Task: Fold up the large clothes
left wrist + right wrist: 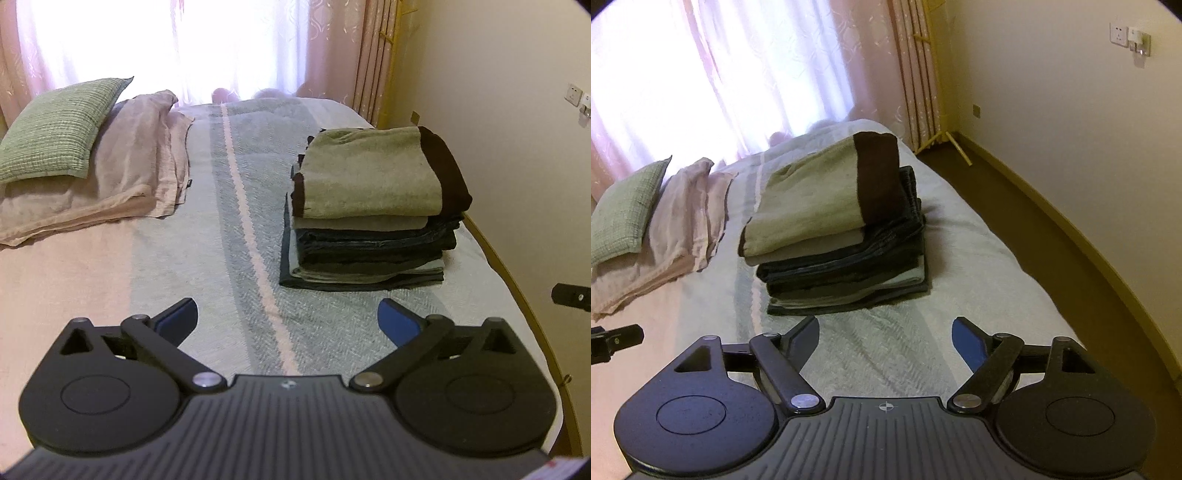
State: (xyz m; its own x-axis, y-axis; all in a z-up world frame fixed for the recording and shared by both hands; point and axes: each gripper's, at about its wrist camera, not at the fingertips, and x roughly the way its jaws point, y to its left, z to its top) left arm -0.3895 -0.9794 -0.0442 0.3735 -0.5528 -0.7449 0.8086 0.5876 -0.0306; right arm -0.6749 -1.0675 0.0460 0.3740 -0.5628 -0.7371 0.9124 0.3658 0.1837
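Observation:
A stack of folded clothes [373,214] sits on the right side of the bed, topped by a beige garment with a dark brown band [369,173]; dark denim pieces lie beneath. The right wrist view shows the same stack [842,236] ahead and slightly left. My left gripper [288,314] hovers above the striped bedspread, jaws spread wide with nothing between them, short of the stack and to its left. My right gripper [884,332] is also open and empty, just in front of the stack. A dark tip of the other gripper [570,297] shows at the right edge.
A green pillow [59,129] rests on folded pinkish bedding [107,177] at the bed's left. Sheer curtains [166,44] hang behind. A cream wall with a socket [1117,35] and brown floor [1052,240] lie to the right of the bed edge [517,288].

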